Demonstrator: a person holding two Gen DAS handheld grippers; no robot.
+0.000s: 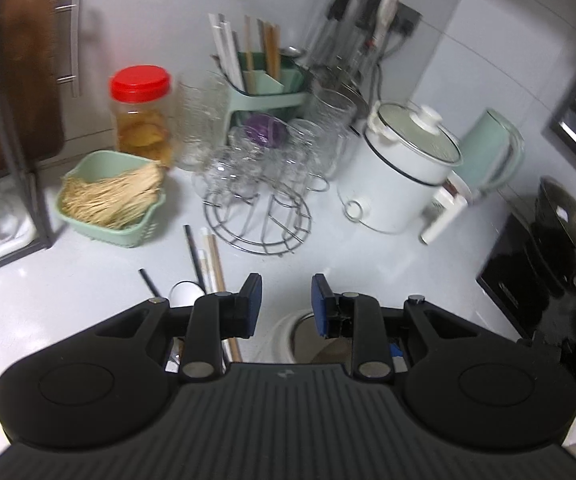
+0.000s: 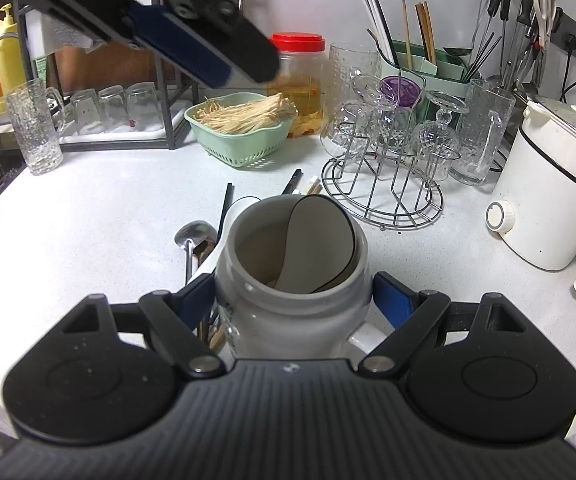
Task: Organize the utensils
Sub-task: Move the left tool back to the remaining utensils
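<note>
My right gripper (image 2: 291, 296) is shut on a grey ceramic jar (image 2: 291, 312) standing on the white counter; a white spoon with a dark rim (image 2: 319, 240) leans inside it. Loose utensils lie left of the jar: a metal ladle (image 2: 192, 234), black chopsticks (image 2: 224, 210) and wooden ones. My left gripper (image 1: 286, 300) is open and empty, held above the jar (image 1: 288, 336); it shows in the right wrist view at top left (image 2: 208, 52). Chopsticks (image 1: 208, 256) lie ahead of it. The green utensil holder (image 1: 272, 80) stands at the back with chopsticks in it.
A wire rack of glasses (image 2: 387, 152) stands right of centre. A white cooker (image 2: 547, 184) is at the right, a green basket of dried strands (image 2: 244, 128) and a red-lidded jar (image 2: 299, 80) behind. A tall glass (image 2: 38, 128) stands left. A stove with a wok (image 1: 567, 232) is far right.
</note>
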